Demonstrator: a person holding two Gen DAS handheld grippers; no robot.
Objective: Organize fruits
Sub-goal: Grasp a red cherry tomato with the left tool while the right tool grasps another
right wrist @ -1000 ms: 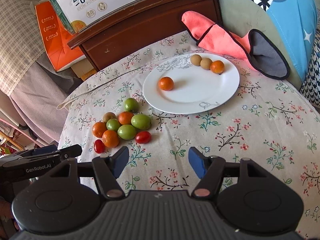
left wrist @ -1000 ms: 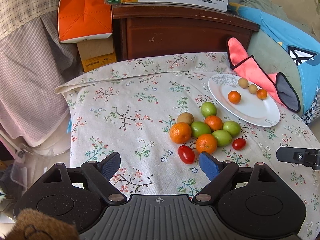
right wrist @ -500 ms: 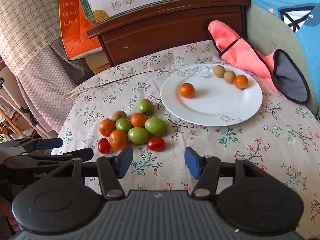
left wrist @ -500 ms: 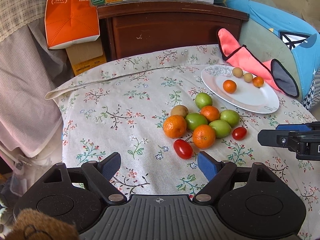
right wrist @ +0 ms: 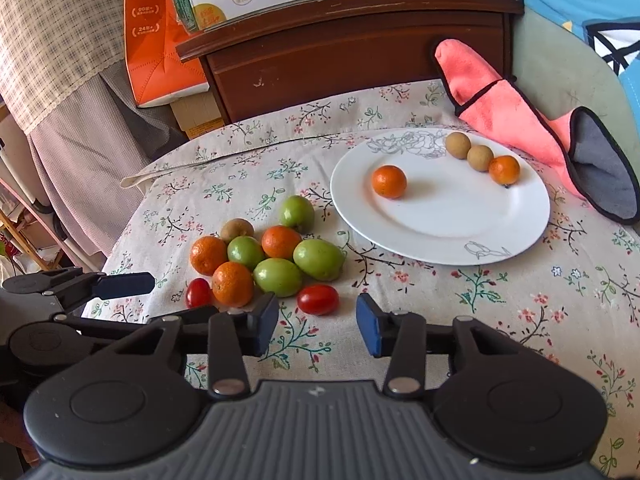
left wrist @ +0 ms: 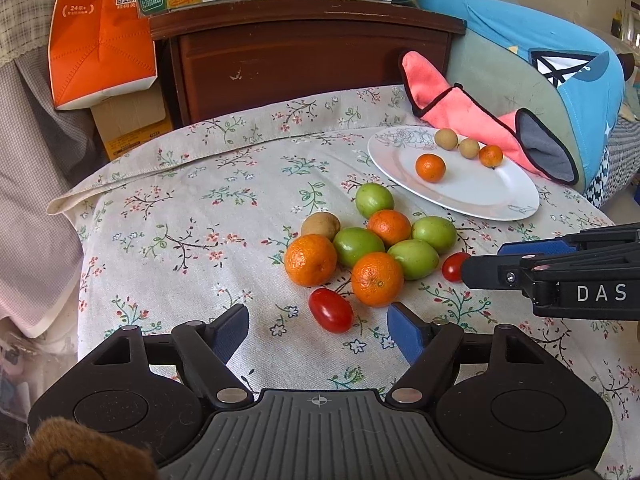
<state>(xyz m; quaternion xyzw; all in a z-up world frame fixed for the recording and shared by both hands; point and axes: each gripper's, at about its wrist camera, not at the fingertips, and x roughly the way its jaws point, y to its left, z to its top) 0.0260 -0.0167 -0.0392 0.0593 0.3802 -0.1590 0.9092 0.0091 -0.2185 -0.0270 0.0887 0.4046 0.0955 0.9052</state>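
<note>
Left wrist: L gripper [left wrist: 318,330] over fruit pile, jaws apart & closing, nothing clamped.
Cherry tomato [left wrist: 331,310] just ahead btwn tips; oranges + green fruits behind, white plate [left wrist: 480,196] further right.
Right wrist: R gripper [right wrist: 317,322] jaws apart, closing, 2nd tomato [right wrist: 318,299] just ahead, untouched.

Fruit heap [right wrist: 266,258] on the flowered cloth, left of the plate [right wrist: 496,236]: three oranges, four green fruits, one brown fruit at the far left, all touching. Two red tomatoes lie at the near edge, one left [right wrist: 199,293], one right [right wrist: 318,299]. On the plate: one orange [right wrist: 389,181] alone; two brown fruits and a small orange [right wrist: 504,170] in a row at the far rim.
</note>
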